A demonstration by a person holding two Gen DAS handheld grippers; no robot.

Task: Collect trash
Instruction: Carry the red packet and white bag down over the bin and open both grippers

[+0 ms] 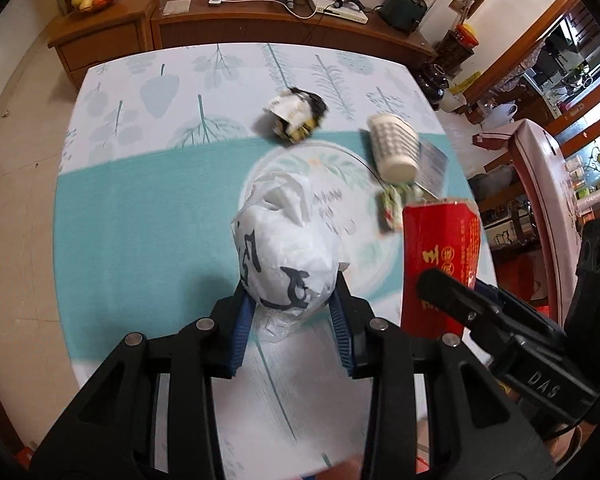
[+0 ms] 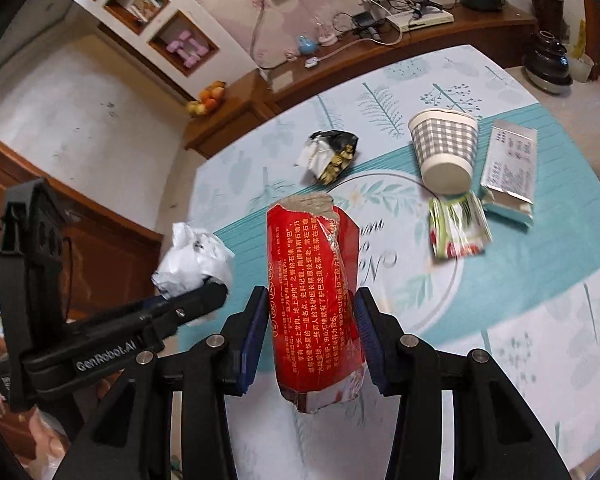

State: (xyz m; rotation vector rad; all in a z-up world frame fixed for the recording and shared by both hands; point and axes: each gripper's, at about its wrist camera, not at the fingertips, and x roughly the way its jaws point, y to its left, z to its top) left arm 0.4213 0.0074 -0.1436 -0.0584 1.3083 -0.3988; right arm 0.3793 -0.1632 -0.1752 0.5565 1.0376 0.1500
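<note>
Carrying is the step in hand: left gripper jaws pinch a crumpled white bag, right gripper jaws pinch a red carton, both clear of the tabletop. Next, I judge, a bin; cup and wrappers wait at one o'clock.

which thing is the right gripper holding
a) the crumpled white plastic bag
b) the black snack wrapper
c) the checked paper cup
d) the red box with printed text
d: in the right wrist view the right gripper has its blue pads pressed on both sides of the red box, lifted above the table, while the checked paper cup lies tipped over on the tablecloth.
</note>
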